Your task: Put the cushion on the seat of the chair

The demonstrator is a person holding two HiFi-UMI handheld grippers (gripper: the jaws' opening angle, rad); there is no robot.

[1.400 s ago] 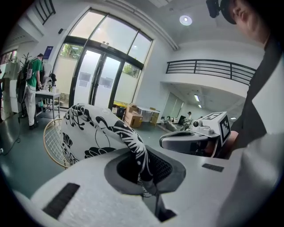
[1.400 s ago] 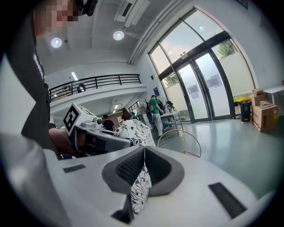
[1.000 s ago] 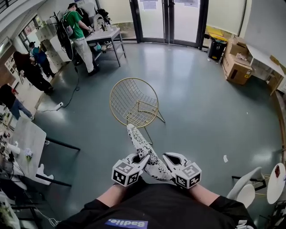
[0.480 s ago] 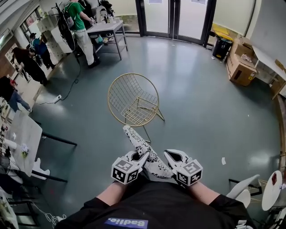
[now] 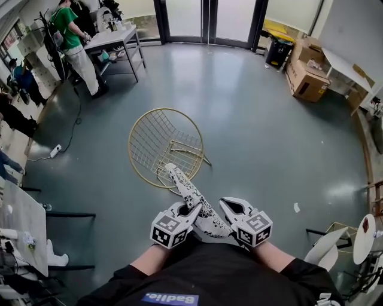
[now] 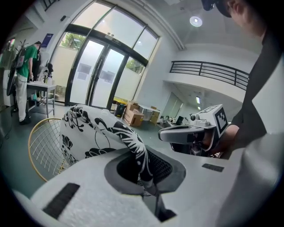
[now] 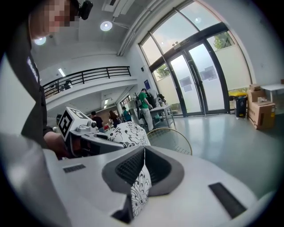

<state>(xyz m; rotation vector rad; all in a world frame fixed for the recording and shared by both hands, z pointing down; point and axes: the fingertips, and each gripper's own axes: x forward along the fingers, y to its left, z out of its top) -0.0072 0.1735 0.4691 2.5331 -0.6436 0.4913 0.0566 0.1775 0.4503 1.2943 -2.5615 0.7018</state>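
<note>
Closest in, the left gripper [image 5: 189, 211] and the right gripper [image 5: 228, 207] sit side by side just in front of the person's body. Each is clamped tight on a near corner of the white fabric cushion with a black floral print [image 5: 192, 197]. In each gripper view a thin fold of the printed cloth is pinched where the pads meet, with no gap showing. Two corner grips like this look chosen to keep the soft pad spread out and to stop it from sagging or twisting in the air.

From the two grips the cushion reaches forward on edge, clear of the floor. In the head view its far end overlaps the near rim of the round gold wire-mesh chair [image 5: 158, 148]. Whether the cushion touches that rim cannot be told.

The chair stands alone on the grey-green polished floor [image 5: 269, 137], its open bowl seat bare. The task is therefore judged not yet done: the cushion has to go over the rim, be laid flat in the bowl, and then be let go by both grippers.

Further off, a person in a green shirt [image 5: 70, 30] stands at a grey counter [image 5: 114, 39]. Brown cardboard boxes [image 5: 305, 80] lie to the right, near the glass doors [image 5: 200, 18].
</note>
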